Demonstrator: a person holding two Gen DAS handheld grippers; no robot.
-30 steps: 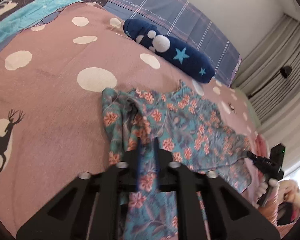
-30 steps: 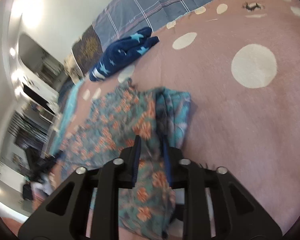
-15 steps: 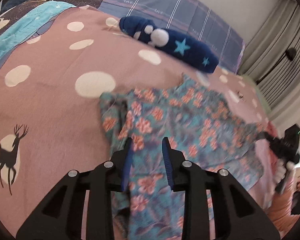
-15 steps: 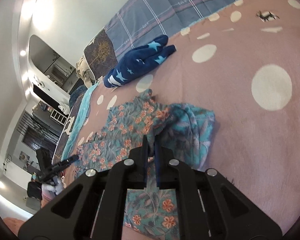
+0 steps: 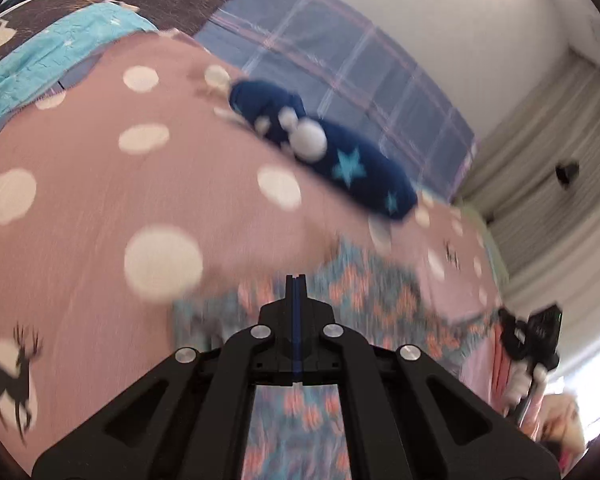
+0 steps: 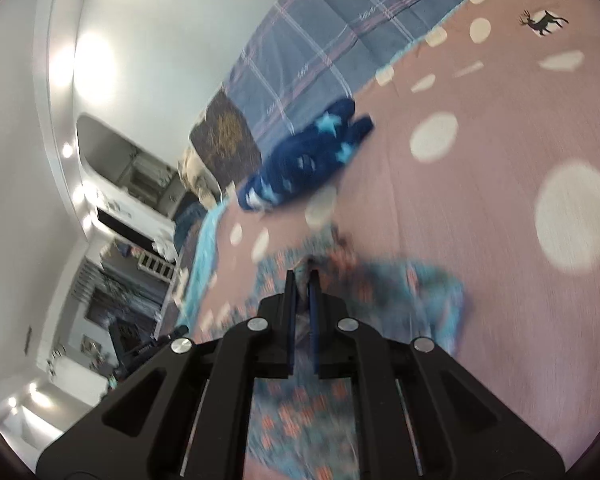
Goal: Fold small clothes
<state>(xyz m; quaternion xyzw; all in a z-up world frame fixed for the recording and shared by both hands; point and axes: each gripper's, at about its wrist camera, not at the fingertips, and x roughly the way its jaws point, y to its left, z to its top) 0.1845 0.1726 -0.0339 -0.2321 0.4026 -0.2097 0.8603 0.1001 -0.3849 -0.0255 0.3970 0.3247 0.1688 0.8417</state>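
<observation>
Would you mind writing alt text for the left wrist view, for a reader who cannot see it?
The left gripper, its jaws closed together, hangs over a blurred teal floral garment lying on a pink spotted bedspread. A navy star-patterned garment lies further back, and the right gripper shows at the right edge.

Pink dotted bed (image 5: 80, 184), floral garment (image 5: 364, 292) spread on it, navy star garment (image 5: 340, 160) lying beyond

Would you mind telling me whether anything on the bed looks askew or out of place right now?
The floral garment lies rumpled on the pink bedspread, its far right edge bunched into a teal fold rather than flat. The navy star-print item sits crumpled near the plaid pillow. Motion blur hides finer detail.
</observation>
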